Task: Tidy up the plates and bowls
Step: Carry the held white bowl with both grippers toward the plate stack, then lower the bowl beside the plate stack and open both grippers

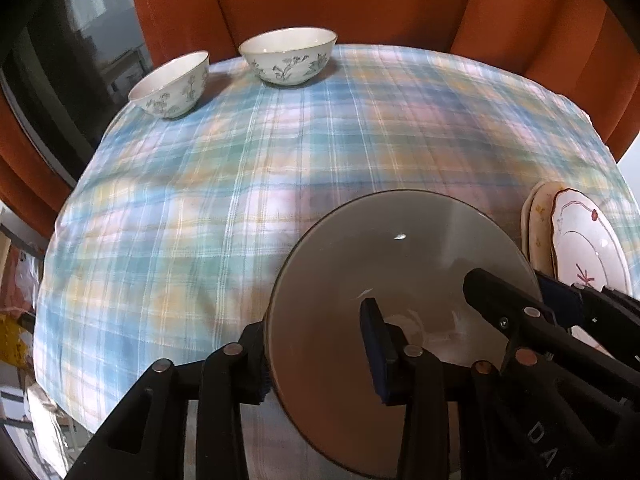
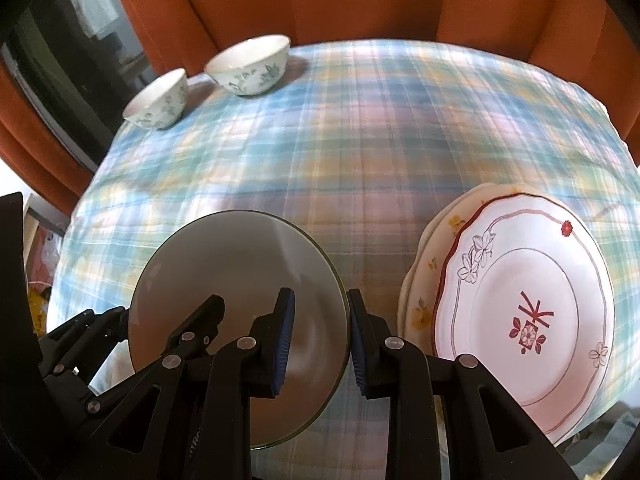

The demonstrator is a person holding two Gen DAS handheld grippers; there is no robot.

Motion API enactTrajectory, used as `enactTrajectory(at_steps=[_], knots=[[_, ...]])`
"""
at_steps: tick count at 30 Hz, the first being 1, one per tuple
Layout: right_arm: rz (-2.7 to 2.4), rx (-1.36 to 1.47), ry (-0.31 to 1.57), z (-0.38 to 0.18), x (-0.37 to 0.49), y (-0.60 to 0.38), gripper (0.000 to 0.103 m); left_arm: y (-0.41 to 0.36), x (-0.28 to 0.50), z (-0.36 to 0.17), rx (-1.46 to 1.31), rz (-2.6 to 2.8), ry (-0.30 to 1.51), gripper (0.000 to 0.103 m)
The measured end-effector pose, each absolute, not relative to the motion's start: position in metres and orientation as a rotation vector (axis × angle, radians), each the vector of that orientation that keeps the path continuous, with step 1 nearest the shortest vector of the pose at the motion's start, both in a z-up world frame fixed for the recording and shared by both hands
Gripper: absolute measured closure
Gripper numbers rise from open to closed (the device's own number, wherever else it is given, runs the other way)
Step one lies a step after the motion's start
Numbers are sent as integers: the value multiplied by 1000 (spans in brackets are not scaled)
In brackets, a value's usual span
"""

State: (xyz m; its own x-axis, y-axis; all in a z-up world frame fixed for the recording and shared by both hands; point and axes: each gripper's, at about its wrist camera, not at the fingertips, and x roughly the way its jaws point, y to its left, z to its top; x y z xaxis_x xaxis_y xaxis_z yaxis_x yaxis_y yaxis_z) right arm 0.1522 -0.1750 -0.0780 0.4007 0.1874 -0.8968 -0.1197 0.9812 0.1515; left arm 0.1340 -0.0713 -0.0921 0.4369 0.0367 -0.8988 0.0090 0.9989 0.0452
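Orange curtains (image 1: 360, 4) hang behind our table, with a dark window pane (image 1: 72, 80) off to the left, and a pastel plaid tablecloth (image 1: 280, 152) of blue, green and pink covers the whole surface. We count two white floral bowls (image 1: 289, 56) at the far left edge, standing upright and just apart from each other, the smaller one (image 1: 172, 86) nearer the corner. One grey bowl (image 2: 240, 300) sits near us, and both our tools are on it: the left gripper (image 1: 320, 352) has its jaws spread across the left rim, one pad outside and one inside, and the right gripper (image 2: 320, 340) straddles the right rim the same way; we cannot tell whether either is clamped tight. To the right lies one stack of plates (image 2: 520, 320), at least three, a red-trimmed plate on top.
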Motion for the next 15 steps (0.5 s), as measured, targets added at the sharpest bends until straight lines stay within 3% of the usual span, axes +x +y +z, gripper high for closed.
enactTrajectory(at_steps=[6,7,9,10,11,15], knots=[[222,58,1187,-82,157,-174,69,-73,132,-95,20,33,1182,41],[229,48,1197,-82,158,-174,64,-73,130,-93,8,39,1175,35],[231,30,1186,-78,155,-176,42,-74,124,-85,-7,60,1151,28],[221,13,1158,-73,153,-178,26,-75,120,-79,-20,67,1129,21],[222,8,1139,-69,151,-179,18,-76,118,-75,-27,74,1118,18],[277,-1,1110,-58,148,-183,14,-79,109,-63,-59,118,1091,12]])
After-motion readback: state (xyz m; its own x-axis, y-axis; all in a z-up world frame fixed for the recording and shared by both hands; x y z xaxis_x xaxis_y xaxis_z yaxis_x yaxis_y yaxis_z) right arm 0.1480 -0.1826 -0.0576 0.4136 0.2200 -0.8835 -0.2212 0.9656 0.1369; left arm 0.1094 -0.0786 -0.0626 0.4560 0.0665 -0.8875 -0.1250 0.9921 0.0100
